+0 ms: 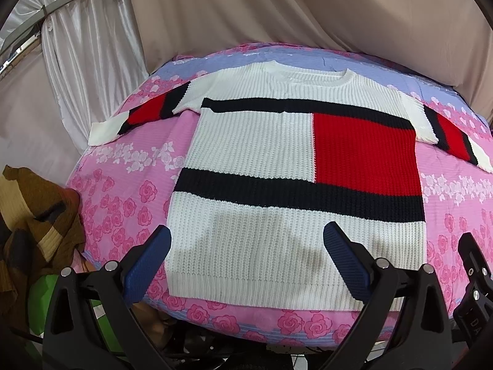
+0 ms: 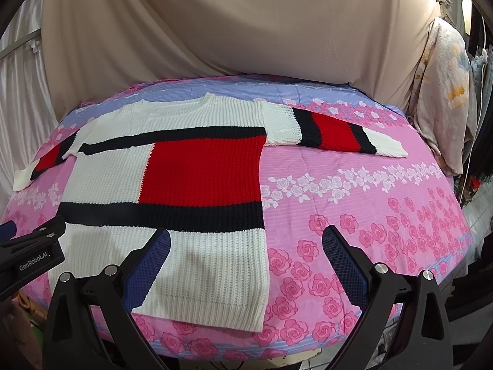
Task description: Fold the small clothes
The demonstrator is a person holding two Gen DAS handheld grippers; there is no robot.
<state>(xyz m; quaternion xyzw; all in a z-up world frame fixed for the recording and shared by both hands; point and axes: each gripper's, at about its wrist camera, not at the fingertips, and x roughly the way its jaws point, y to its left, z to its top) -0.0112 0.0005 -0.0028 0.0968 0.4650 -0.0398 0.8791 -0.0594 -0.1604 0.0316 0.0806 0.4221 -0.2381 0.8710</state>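
We see the left gripper (image 1: 246, 246) with its two blue ribbed fingers (image 1: 148, 265) spread wide, gripping nothing; they hang over the lower hem of the chunky rib-knit sweater in white, black and red blocks (image 1: 277, 154), and we cannot tell whether they touch the wool. The right gripper (image 2: 246, 246) is spread just as wide and empty: its left finger (image 2: 148, 268) lies over the sweater's white bottom panel, its right finger (image 2: 345, 265) over the pink rose-printed quilted cover (image 2: 369, 203) just beside the garment's edge. The sweater lies flat, face up, on that cover, neckline far from us, both striped sleeves stretched out sideways. Its hem is a tighter rib than the body. A draped beige cloth (image 2: 246, 30) hangs behind, and a crumpled brown and tan fabric (image 1: 37, 215) sits at the left edge.
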